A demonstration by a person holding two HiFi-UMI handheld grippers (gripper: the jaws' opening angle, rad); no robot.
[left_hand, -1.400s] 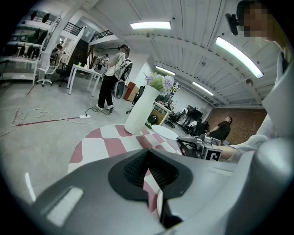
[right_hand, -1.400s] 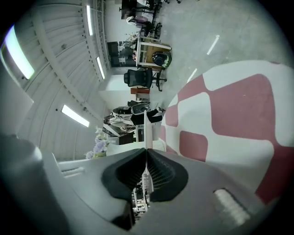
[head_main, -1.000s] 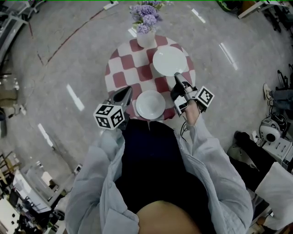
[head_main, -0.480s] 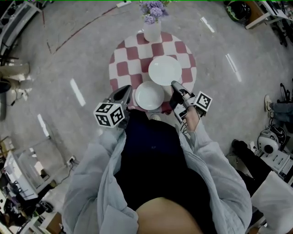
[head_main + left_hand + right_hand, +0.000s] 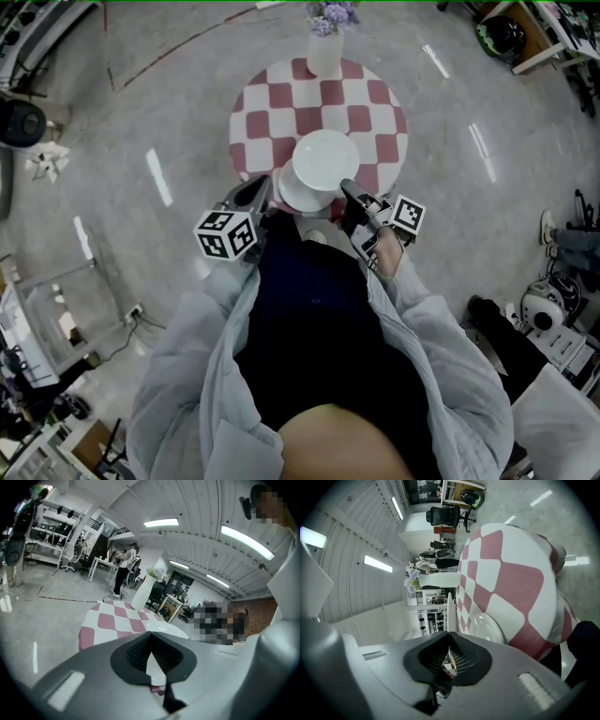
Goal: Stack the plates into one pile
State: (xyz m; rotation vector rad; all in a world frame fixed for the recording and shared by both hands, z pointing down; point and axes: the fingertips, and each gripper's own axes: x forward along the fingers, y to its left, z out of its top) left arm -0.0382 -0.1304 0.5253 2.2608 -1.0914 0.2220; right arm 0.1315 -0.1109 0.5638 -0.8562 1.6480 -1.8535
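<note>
Plainly round, glossy white, upper plate (image 5: 326, 157) overlapping lower plate (image 5: 294, 199)

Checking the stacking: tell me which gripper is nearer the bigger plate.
Right. The right gripper grips the bigger plate by its near rim; the left gripper sits to its left, beside the smaller plate.

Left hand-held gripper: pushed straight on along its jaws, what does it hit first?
Most likely the smaller white plate, just ahead of the left hand-held gripper's shut tips, though depth is unclear.

Glossy white plate (image 5: 325, 157), matt red-and-white checked tablecloth (image 5: 373, 101), polished grey floor (image 5: 141, 103)
</note>
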